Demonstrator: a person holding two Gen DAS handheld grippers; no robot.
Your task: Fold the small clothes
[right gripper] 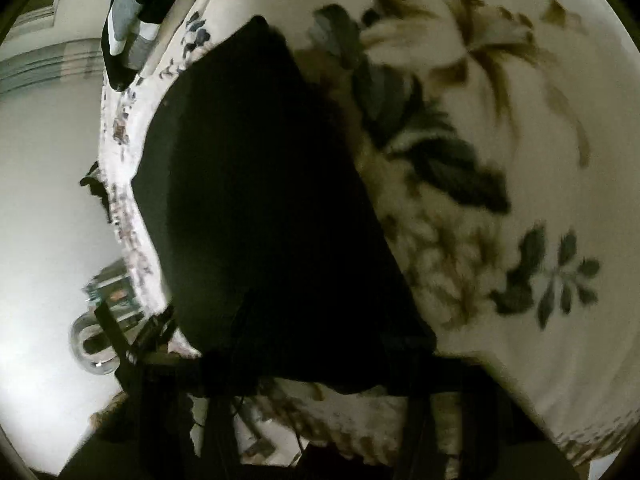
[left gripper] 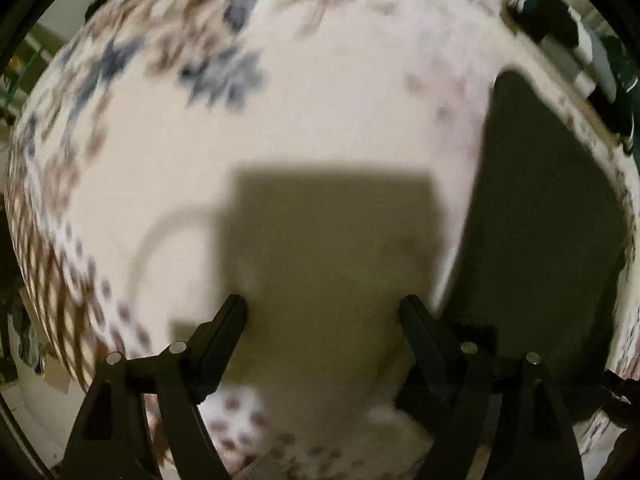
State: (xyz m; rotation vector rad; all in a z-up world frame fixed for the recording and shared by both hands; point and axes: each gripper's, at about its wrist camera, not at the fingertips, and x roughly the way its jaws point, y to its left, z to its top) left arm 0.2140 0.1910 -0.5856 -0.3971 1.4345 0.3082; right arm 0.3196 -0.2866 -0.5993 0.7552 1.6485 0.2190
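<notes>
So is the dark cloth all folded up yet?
Partly, it seems. The dark cloth lies flat with straight edges on the flowery sheet. The left claw is open, holding nothing. The right claw is too dark to judge. The clothes pile still waits.

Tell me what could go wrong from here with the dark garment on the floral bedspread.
1. The left gripper is open over bare floral bedspread, beside the dark garment; closing here could pinch bedspread instead.
2. The right wrist view is very dark and the garment hides the right gripper, so its grasp cannot be checked.
3. The garment lies near the bed edge and might slide off.
</notes>
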